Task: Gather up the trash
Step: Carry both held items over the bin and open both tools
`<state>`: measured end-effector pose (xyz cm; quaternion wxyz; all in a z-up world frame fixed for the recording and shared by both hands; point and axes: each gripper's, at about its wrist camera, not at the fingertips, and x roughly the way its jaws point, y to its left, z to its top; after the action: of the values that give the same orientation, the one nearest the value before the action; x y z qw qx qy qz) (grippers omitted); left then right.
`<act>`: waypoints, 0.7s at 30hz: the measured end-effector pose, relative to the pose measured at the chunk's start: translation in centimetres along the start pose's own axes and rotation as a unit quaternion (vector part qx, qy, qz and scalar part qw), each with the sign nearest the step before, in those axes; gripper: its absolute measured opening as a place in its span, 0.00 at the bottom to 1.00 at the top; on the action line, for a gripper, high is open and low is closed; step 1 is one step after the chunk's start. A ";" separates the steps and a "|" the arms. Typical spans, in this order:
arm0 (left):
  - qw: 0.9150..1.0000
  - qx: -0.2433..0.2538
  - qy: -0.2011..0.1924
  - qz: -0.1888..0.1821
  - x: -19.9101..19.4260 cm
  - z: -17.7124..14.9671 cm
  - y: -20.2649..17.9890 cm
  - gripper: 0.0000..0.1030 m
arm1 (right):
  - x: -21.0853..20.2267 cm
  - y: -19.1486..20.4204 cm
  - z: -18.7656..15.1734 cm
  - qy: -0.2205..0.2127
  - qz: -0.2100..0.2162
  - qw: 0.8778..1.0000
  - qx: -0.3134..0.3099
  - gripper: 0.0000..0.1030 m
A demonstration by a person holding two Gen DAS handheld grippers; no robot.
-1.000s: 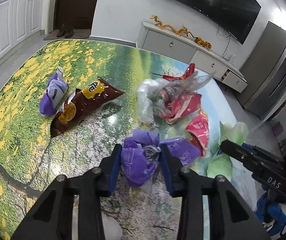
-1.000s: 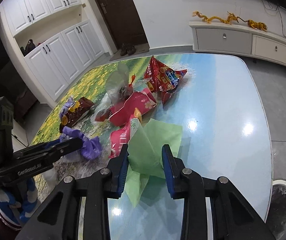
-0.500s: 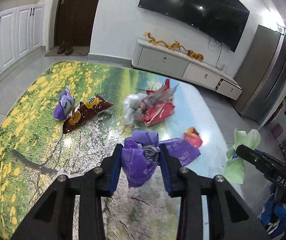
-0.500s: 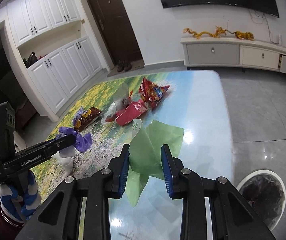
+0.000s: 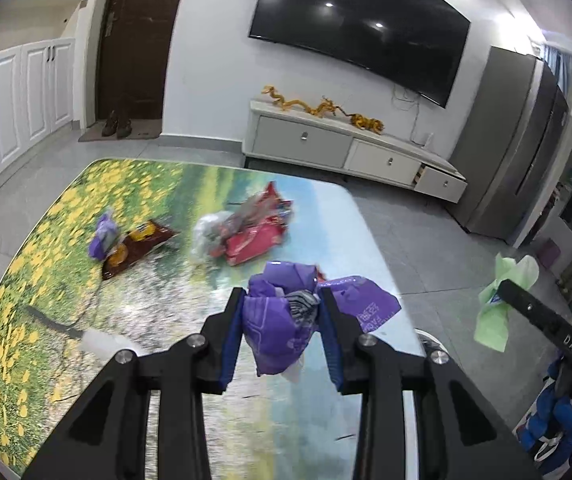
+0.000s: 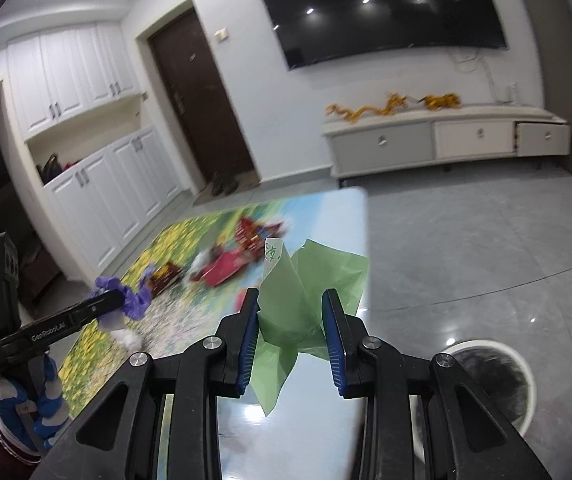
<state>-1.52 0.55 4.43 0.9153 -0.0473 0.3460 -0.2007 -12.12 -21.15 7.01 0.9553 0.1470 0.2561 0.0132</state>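
My left gripper (image 5: 282,304) is shut on a crumpled purple wrapper (image 5: 282,320) and holds it high above the table (image 5: 46,280). My right gripper (image 6: 290,312) is shut on a green plastic wrapper (image 6: 297,304), held above the table's right edge; it also shows at the right of the left wrist view (image 5: 501,300). A white round trash bin (image 6: 489,380) with a dark liner stands on the floor, below and right of the right gripper. On the table lie a brown snack bag (image 5: 134,244), a small purple wrapper (image 5: 102,232) and a red wrapper pile (image 5: 250,228).
A clear plastic bag (image 5: 206,232) lies by the red pile. A white crumpled piece (image 5: 102,344) lies near the table's front. A TV cabinet (image 5: 345,152) stands against the far wall, and white cupboards (image 6: 98,184) on the left. Grey tiled floor (image 6: 485,248) lies right of the table.
Both grippers have risen and pulled back from the table with their wrappers. The trash bin has come into the right wrist view. The table's trash looks smaller and farther.
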 end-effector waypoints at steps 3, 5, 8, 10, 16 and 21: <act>1.000 0.022 0.007 -0.011 0.8 0.4 -3.1 0.33 | -1.5 -2.4 0.1 -0.015 -0.030 0.999 0.006 0.30; 0.999 0.041 0.013 -0.017 1.6 0.4 -5.2 0.33 | -2.1 -4.1 0.0 -0.019 -0.049 0.999 0.012 0.30; 0.996 0.074 0.032 -0.031 3.7 0.2 -9.3 0.33 | -2.7 -7.2 -0.5 -0.020 -0.075 0.996 0.033 0.30; 0.994 0.094 0.044 -0.039 5.1 -0.2 -11.7 0.33 | -2.8 -9.4 -1.1 -0.015 -0.092 0.994 0.050 0.30; 0.981 0.163 0.093 -0.056 10.6 -2.0 -19.5 0.34 | -1.7 -15.9 -3.6 0.015 -0.127 0.986 0.110 0.31; 0.969 0.203 0.129 -0.062 14.8 -3.9 -24.2 0.35 | 0.7 -19.8 -5.5 0.050 -0.141 0.978 0.146 0.32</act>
<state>-2.11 -27.31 -2.11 0.8392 0.1441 0.4094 -0.3276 -15.21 -38.53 -3.63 0.9018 0.2461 0.3213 -0.1517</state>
